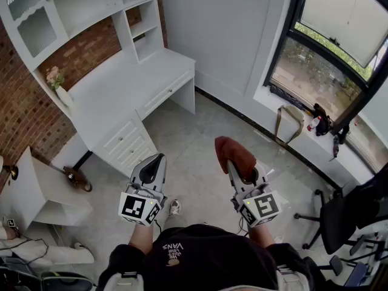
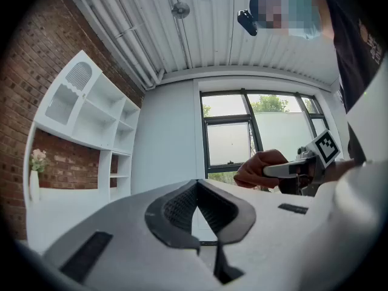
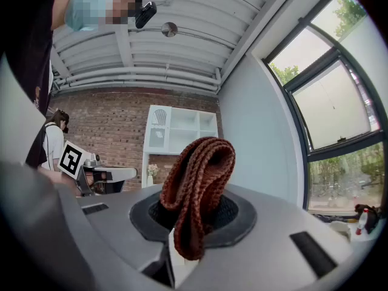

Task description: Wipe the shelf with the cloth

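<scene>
A folded reddish-brown knitted cloth (image 3: pixel 197 187) sticks up from my right gripper (image 3: pixel 193 218), whose jaws are shut on it; in the head view the cloth (image 1: pixel 233 154) sits at the tip of that gripper (image 1: pixel 241 173). My left gripper (image 1: pixel 151 168) is held beside it at waist height, jaws shut with nothing between them (image 2: pixel 197 210). The white shelf unit with desk (image 1: pixel 115 71) stands against the brick wall, ahead and to the left, well away from both grippers. In the right gripper view the shelf (image 3: pixel 179 135) is small in the distance.
A vase of flowers (image 1: pixel 57 83) stands on the desk top. Lower left are a small white side table (image 1: pixel 42 193) and cables. A window ledge (image 1: pixel 303 129) holds bags and bottles; an office chair (image 1: pixel 339 217) is at right. Another person (image 3: pixel 51 144) stands by the brick wall.
</scene>
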`<state>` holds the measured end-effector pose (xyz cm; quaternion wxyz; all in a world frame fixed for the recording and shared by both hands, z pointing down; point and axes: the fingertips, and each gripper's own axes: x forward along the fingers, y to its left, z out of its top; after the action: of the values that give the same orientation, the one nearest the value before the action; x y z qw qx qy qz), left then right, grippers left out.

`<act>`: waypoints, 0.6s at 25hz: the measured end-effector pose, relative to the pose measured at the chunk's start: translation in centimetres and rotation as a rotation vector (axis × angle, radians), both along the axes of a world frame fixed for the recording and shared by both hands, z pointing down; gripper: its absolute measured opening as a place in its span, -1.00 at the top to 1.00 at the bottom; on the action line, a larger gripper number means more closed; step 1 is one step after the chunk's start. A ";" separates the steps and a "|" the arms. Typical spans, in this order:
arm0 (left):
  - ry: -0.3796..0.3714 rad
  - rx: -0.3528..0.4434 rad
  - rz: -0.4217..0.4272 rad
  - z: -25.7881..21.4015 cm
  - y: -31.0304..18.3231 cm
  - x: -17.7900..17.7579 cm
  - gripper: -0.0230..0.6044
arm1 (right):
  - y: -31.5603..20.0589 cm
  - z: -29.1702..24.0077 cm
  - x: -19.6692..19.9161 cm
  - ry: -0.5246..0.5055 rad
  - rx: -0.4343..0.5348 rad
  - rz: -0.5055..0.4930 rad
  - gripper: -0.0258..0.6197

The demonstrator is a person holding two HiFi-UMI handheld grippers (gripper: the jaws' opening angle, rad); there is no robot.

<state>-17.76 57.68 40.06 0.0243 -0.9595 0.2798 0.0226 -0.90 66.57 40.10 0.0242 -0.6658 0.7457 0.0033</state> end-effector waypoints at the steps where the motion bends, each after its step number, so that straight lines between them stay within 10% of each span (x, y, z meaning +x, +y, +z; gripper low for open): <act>1: -0.002 -0.002 0.002 0.1 -0.1 0.0 0.91 | -0.1 0.0 0.0 0.001 -0.002 0.002 0.65; 15: 0.007 -0.025 0.048 1.2 -7.4 0.2 0.91 | -6.4 -0.2 -0.8 0.037 -0.003 0.020 0.64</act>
<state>-17.58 50.24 41.21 0.0111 -0.9661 0.2568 0.0230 -1.73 60.16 39.94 0.0093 -0.6732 0.7393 0.0149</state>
